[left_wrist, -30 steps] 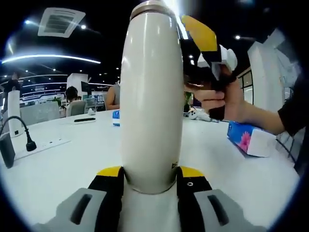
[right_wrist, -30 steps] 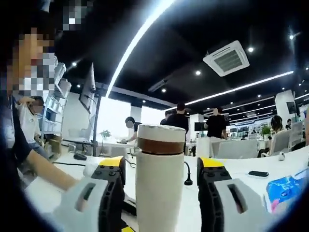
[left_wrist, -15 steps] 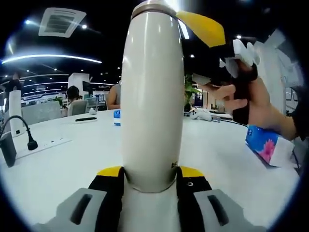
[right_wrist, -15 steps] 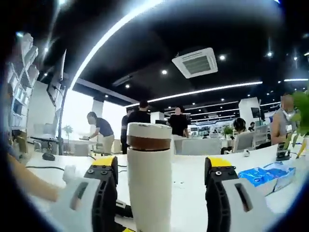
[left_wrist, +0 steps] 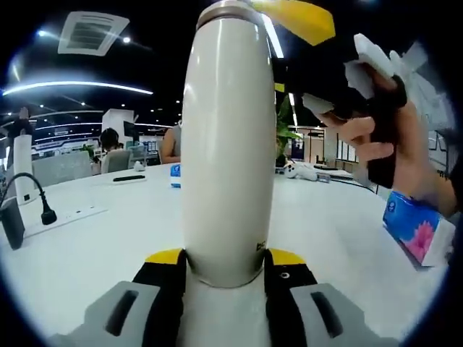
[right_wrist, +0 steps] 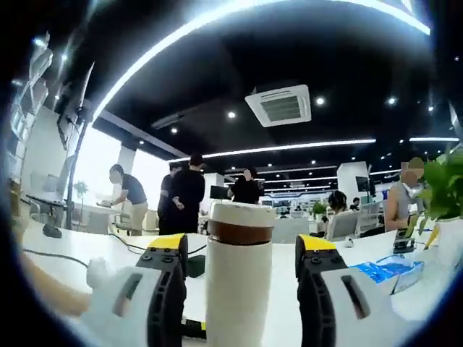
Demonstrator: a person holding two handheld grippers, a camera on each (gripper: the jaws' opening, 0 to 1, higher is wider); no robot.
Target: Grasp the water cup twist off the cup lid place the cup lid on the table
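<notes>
Upright on the white table [left_wrist: 87, 246], the water cup [left_wrist: 228, 144] is tall, smooth and rigid, probably slippery and top-heavy, so I judge low on the body the surest hold. My left gripper [left_wrist: 226, 271] is clamped there, both jaws against its base. My right gripper [right_wrist: 239, 253] brackets the brown-banded cup lid [right_wrist: 241, 224], jaws apart with gaps either side, not yet gripping.

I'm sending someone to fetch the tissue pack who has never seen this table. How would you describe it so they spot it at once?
Find the white table where the tall cream water cup stands. The tissue pack lies at the table's edge, on the right in the left gripper view. It is the blue pack with a pink flower.
</notes>
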